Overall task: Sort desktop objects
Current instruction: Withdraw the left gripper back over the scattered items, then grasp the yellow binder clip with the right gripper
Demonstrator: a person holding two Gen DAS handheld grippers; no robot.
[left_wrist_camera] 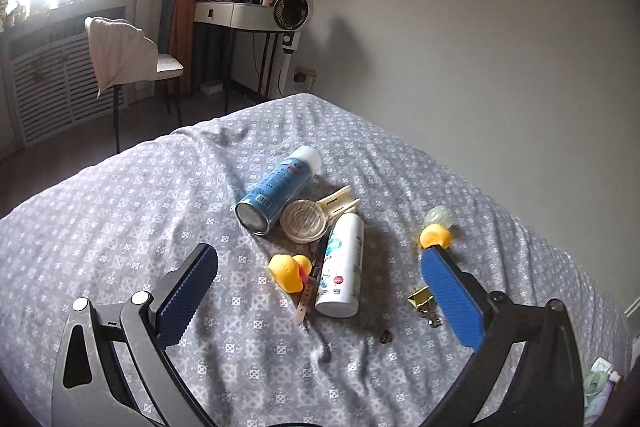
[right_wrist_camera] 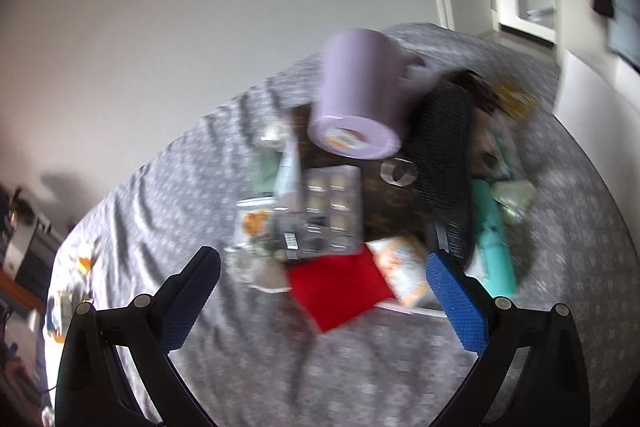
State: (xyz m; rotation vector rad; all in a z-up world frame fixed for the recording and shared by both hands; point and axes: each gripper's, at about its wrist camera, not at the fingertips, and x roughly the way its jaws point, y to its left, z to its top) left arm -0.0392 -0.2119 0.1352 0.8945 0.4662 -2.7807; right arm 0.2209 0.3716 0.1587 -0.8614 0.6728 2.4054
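Lying on patterned cloth (left_wrist_camera: 120, 211): glossy cylindrical blue can (left_wrist_camera: 276, 191), rubber duck (left_wrist_camera: 289, 271).

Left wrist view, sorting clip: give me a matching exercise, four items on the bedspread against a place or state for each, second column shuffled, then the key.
Items
1. blue spray can
2. white bottle
3. rubber duck
4. gold binder clip

Places or states
A. close beside the left gripper's right finger
B. lying on its side, metal base toward the camera
C. just left of the white bottle
D. lying down with its white base nearest the camera, right of the duck

Pairs: 1-B, 2-D, 3-C, 4-A
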